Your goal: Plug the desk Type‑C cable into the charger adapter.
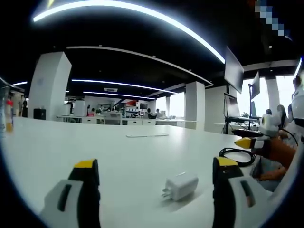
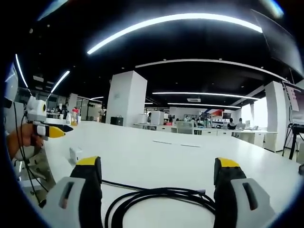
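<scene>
Left tool (image 1: 154, 178) hovers low over the broad white desk (image 1: 71, 142), jaws spread wide and holding nothing — the small white cube charger adapter (image 1: 180, 185) lies between them, prongs leftward, bare desk all round. Right tool (image 2: 156, 178), jaws likewise apart, hangs over the coiled black Type-C cable (image 2: 156, 197) — open desk beyond.

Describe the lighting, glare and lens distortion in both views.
Left gripper view: the ceiling light strip glares and bends from fisheye distortion; the white block-shaped charger adapter casts a soft shadow. Right gripper view: the coiled black cable is sharp on the glossy white table; the background is soft.
</scene>
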`<act>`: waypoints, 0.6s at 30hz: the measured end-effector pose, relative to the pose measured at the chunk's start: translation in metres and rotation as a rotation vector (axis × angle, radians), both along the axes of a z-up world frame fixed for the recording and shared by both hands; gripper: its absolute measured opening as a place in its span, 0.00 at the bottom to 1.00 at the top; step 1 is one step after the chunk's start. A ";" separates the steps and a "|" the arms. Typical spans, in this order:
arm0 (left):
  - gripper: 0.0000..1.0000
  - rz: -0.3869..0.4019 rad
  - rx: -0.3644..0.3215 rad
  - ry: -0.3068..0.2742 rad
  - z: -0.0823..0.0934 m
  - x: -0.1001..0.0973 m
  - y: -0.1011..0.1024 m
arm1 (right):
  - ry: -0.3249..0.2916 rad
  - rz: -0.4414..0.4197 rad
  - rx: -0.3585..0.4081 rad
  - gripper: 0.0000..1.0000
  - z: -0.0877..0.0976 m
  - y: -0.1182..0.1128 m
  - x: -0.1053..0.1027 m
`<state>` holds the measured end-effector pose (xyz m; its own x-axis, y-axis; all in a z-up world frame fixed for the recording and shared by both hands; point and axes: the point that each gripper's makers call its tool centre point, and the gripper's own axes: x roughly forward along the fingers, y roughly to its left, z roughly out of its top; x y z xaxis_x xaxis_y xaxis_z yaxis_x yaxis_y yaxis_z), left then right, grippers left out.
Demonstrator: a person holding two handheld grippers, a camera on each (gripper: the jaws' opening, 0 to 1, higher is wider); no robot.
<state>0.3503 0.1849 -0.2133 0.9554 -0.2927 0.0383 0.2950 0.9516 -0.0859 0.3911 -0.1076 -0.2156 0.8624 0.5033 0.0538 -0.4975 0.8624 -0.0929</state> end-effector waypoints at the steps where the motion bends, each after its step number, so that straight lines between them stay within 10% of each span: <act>1: 1.00 0.000 0.000 -0.001 0.000 0.000 0.000 | 0.002 0.002 -0.001 1.00 0.000 0.000 0.000; 18: 1.00 -0.003 0.005 0.000 -0.001 -0.001 0.001 | 0.015 -0.012 -0.017 1.00 -0.004 -0.004 0.000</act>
<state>0.3494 0.1861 -0.2144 0.9546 -0.2956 0.0371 0.2977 0.9512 -0.0810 0.3915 -0.1119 -0.2191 0.8691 0.4935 0.0329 -0.4884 0.8668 -0.1001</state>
